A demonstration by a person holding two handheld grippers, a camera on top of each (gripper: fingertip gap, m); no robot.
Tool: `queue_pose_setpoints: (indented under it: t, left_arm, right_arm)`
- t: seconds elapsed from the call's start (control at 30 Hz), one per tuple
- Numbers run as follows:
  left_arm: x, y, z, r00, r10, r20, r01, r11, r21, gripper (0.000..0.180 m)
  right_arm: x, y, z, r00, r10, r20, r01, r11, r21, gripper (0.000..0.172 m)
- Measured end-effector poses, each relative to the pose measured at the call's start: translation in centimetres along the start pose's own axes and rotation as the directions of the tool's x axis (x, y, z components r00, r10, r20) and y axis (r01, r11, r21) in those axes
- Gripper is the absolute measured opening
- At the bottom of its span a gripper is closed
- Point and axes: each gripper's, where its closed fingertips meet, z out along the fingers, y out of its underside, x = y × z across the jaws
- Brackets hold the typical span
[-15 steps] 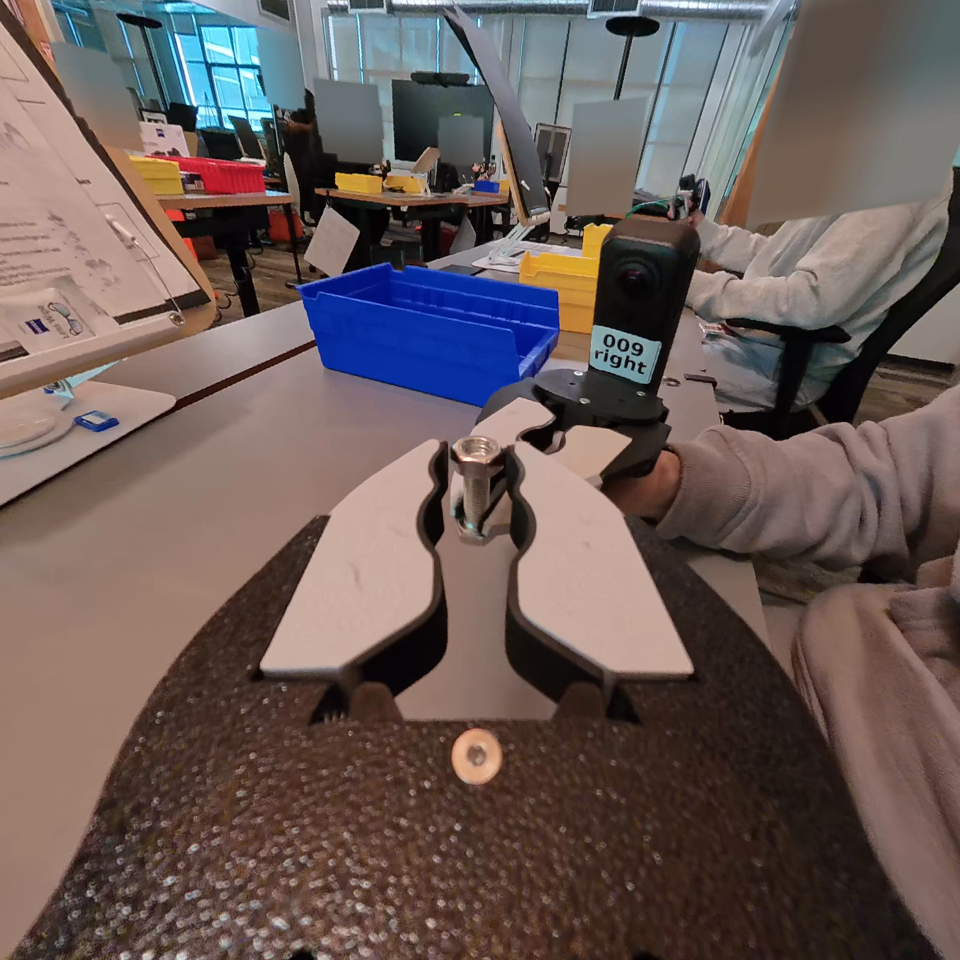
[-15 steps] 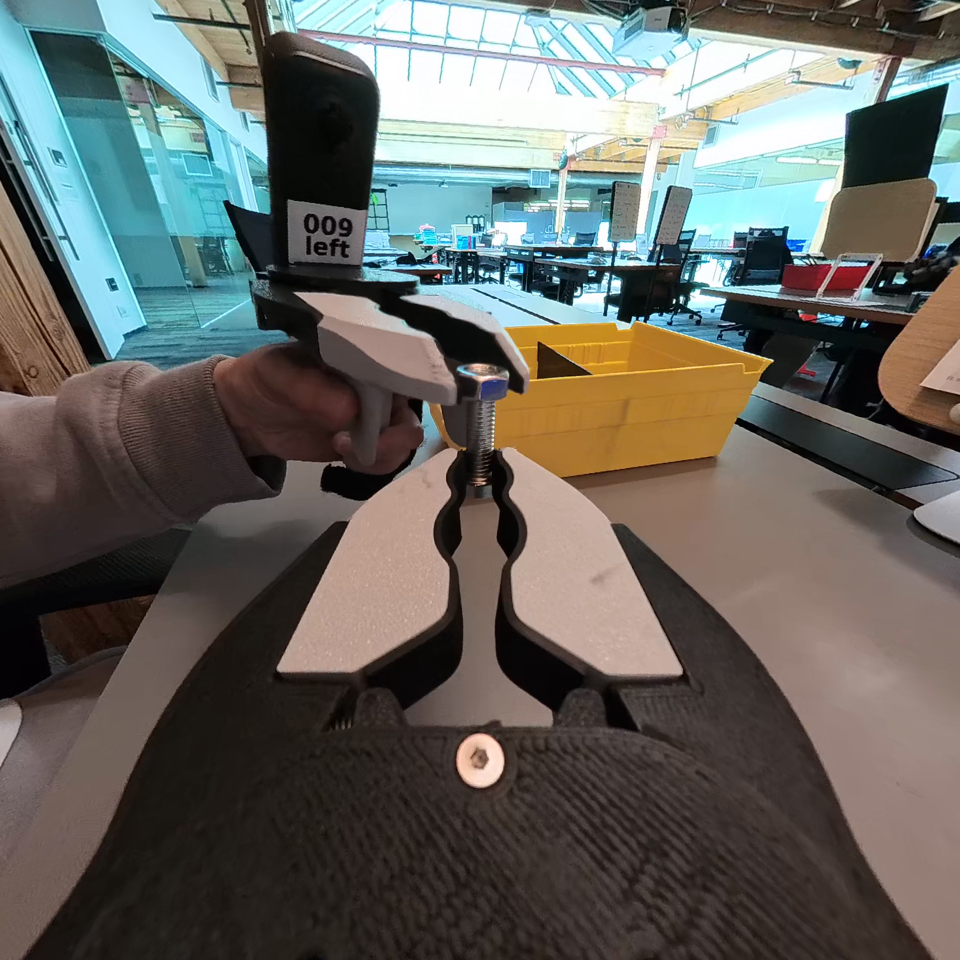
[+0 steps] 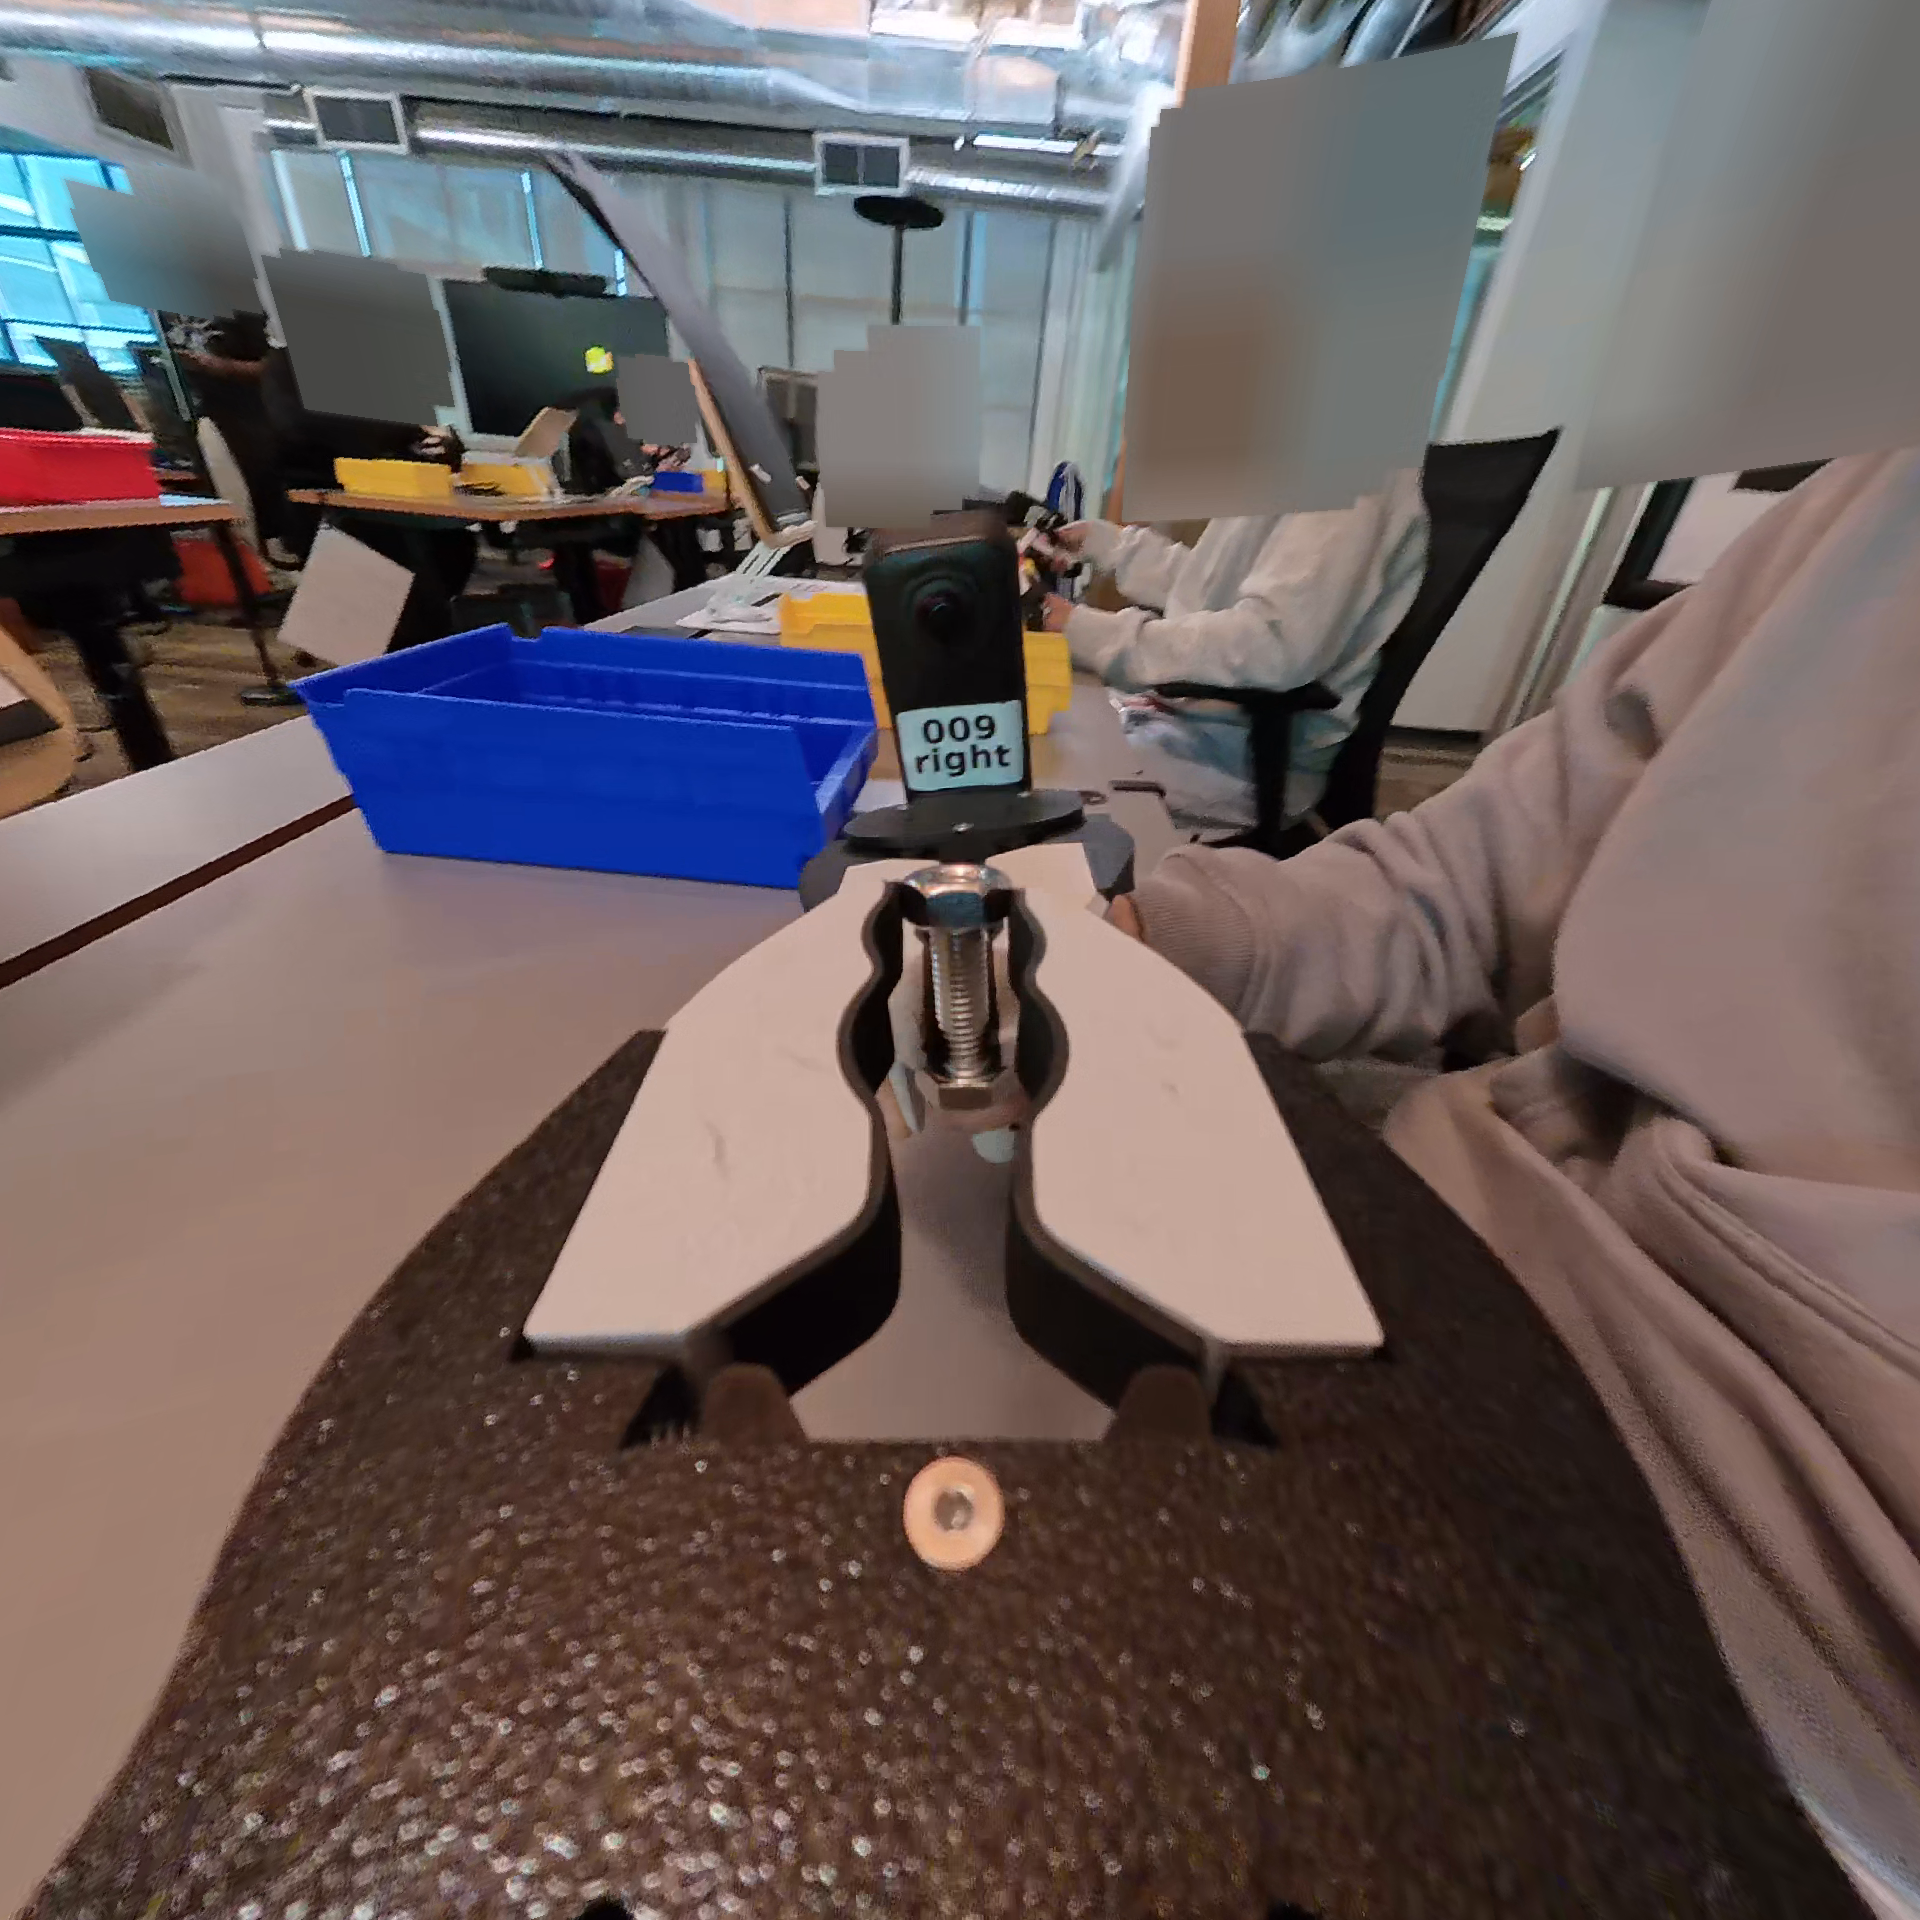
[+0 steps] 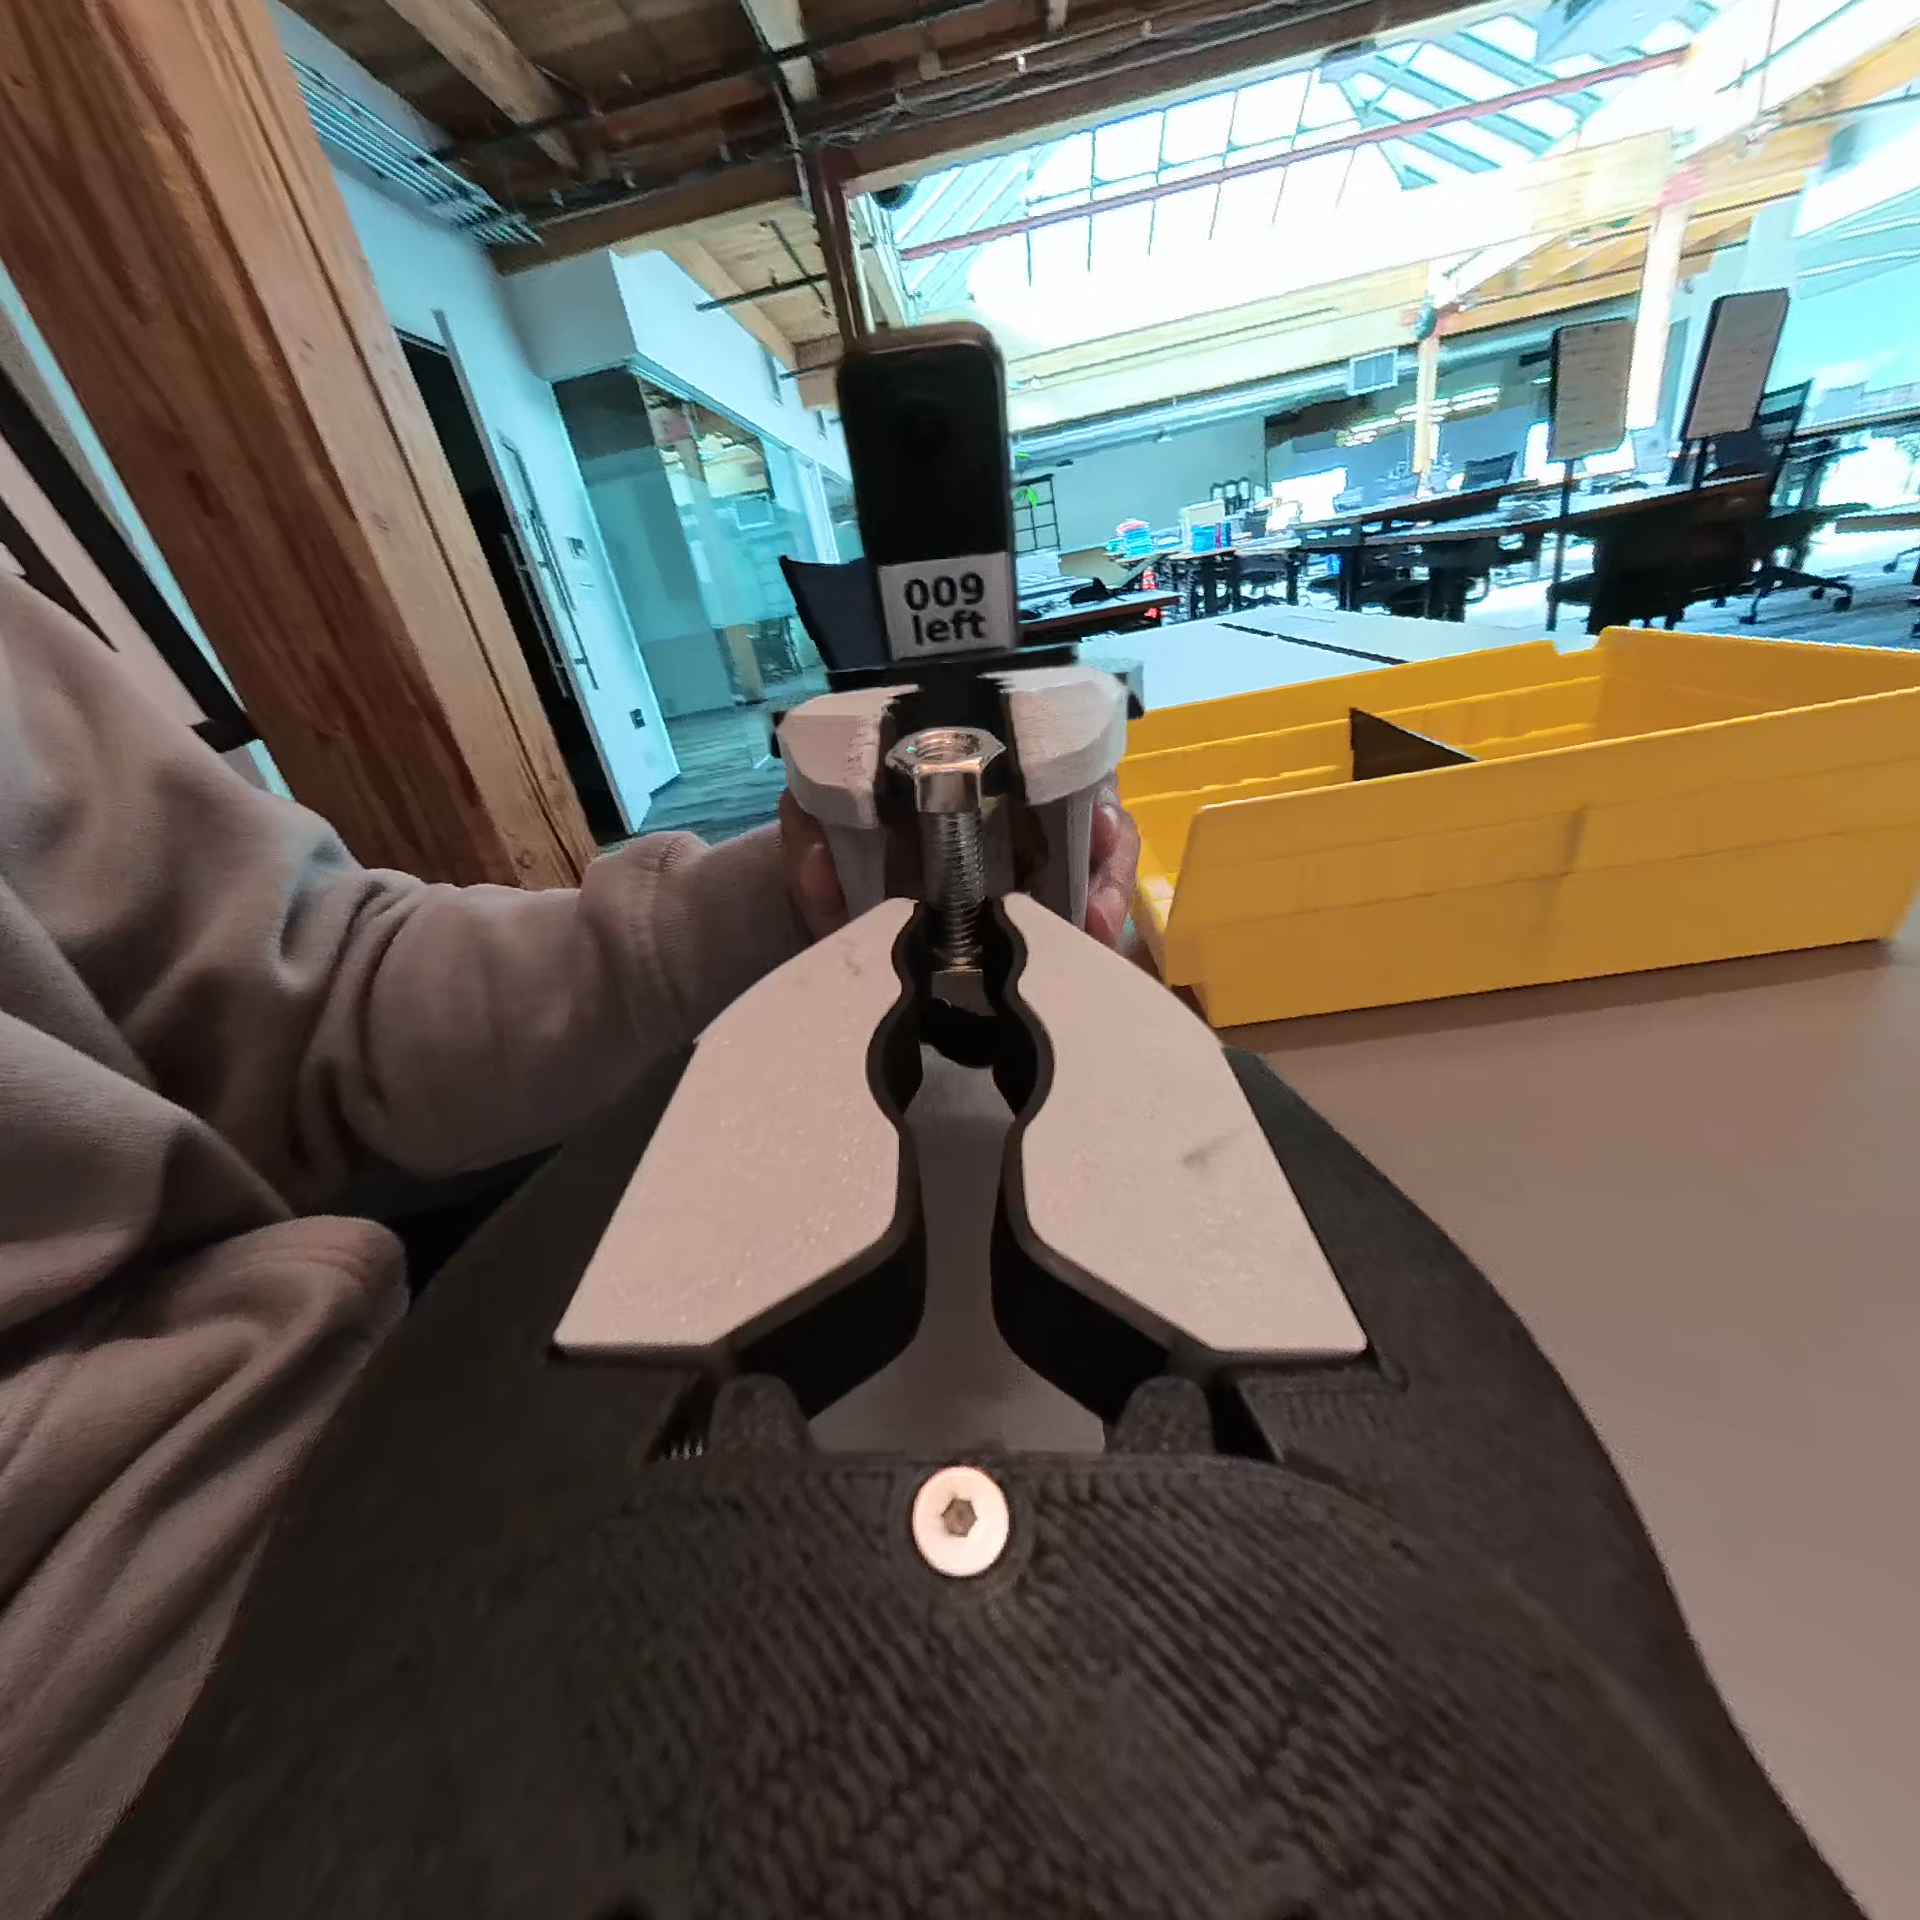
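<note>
A silver bolt (image 4: 951, 862) stands upright between my two grippers, which face each other above the grey table (image 3: 312, 1039). My right gripper (image 4: 958, 930) is shut on the bolt's lower end, just above its hex head. My left gripper (image 3: 954, 906) is shut on the hex nut (image 3: 951, 914) threaded on the bolt's top end. The right wrist view shows the nut (image 4: 940, 769) between the left gripper's black pads. In the left wrist view the bolt's shaft (image 3: 961, 997) runs down between my fingers to the hex head.
A blue bin (image 3: 582, 758) sits on the table to the far left of the left gripper. A yellow bin (image 4: 1507, 862) with a black divider sits right of the right gripper. A seated person (image 3: 1247, 623) works at the far end. A wooden post (image 4: 208, 416) stands on the left. My two grippers' fingertips are within a few centimetres of each other.
Both grippers have swung round with the bolt and nut and now face each other head on. The left jaws have closed a little on the nut. The right grasp is unchanged.
</note>
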Motion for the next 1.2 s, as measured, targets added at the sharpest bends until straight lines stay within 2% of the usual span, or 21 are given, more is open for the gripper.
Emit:
queue_pose_setpoints:
  t: [0.23, 0.33, 0.43, 0.57, 0.7, 1.03, 1.13, 1.2]
  left_arm:
    - [-0.3, -0.4, -0.2, 0.991, -0.124, -0.056, 0.129, 0.986, 0.105, 0.018]
    - [-1.0, -0.3, 0.0, 0.989, -0.146, 0.003, 0.144, 0.979, 0.146, 0.018]
    - [-1.9, -0.4, 0.2, 0.985, -0.156, 0.078, 0.141, 0.975, 0.173, 0.018]
    - [-2.5, -1.1, 0.0, 0.979, -0.151, 0.134, 0.120, 0.970, 0.212, 0.018]
    - [-2.5, -1.4, -0.1, 0.981, -0.125, 0.150, 0.090, 0.972, 0.216, 0.017]
    - [-2.3, -0.5, 0.5, 0.977, -0.048, 0.208, 0.012, 0.986, 0.167, 0.017]
    - [-2.1, -0.3, 0.8, 0.977, -0.031, 0.210, -0.001, 0.989, 0.150, 0.018]
    - [-2.2, -0.2, 0.8, 0.976, -0.030, 0.218, -0.003, 0.989, 0.148, 0.018]
  right_arm:
    - [0.1, -0.4, -0.2, 1.000, 0.001, -0.001, -0.001, 1.000, 0.028, 0.009]
    - [0.8, -0.4, -0.4, 0.999, -0.021, -0.044, 0.022, 0.999, 0.039, 0.009]
    - [1.5, -0.7, -0.6, 0.987, -0.101, -0.123, 0.107, 0.993, 0.048, 0.010]
    - [2.0, -0.8, -0.7, 0.964, -0.175, -0.199, 0.186, 0.982, 0.041, 0.023]
    - [2.5, -0.4, -0.5, 0.953, -0.190, -0.236, 0.196, 0.981, 0.003, 0.028]
    - [2.6, -0.8, -0.6, 0.939, -0.210, -0.271, 0.224, 0.974, 0.021, 0.024]
    - [2.3, -0.9, -0.6, 0.943, -0.213, -0.256, 0.226, 0.974, 0.021, 0.010]
    - [2.5, -0.9, -0.6, 0.943, -0.203, -0.262, 0.211, 0.978, 0.001, 0.009]
